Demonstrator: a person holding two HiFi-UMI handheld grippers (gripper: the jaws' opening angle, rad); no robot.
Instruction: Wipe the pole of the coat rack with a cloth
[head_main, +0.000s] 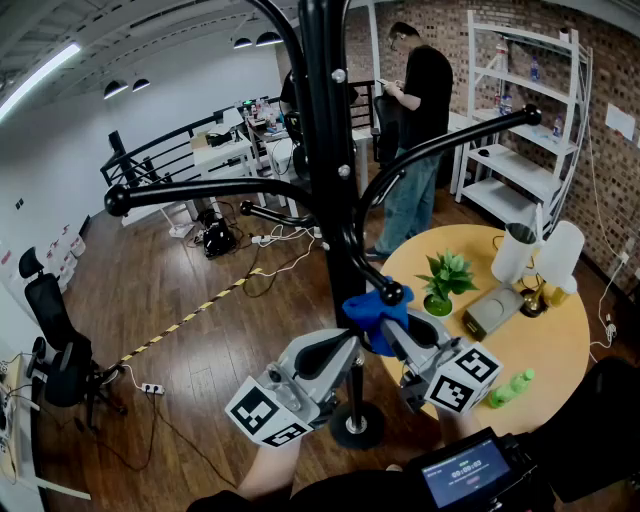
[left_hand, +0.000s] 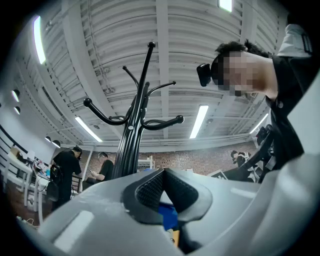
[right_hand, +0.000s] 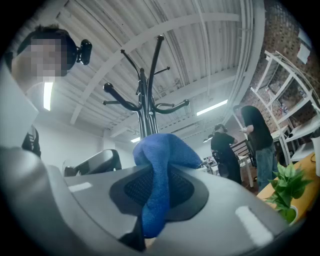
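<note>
Pinching the blue cloth (right_hand: 162, 150) between its pads, the right hand-held gripper (head_main: 402, 338) holds it against the coat rack pole (head_main: 328, 170), low down, just under the lowest hook's knob (head_main: 392, 293) and above the round base (head_main: 356, 428). The left hand-held gripper (head_main: 335, 352) sits just left of the pole, beside the cloth. Its jaws are pressed together at the tips, with a blue sliver showing in the gap beneath.

The left hand-held gripper (head_main: 343, 347) points up and away, jaws closed pad to pad with nothing between them. Just beside it, the right hand-held gripper (head_main: 402, 332) has its jaws clamped on a blue cloth (head_main: 372, 312).
</note>
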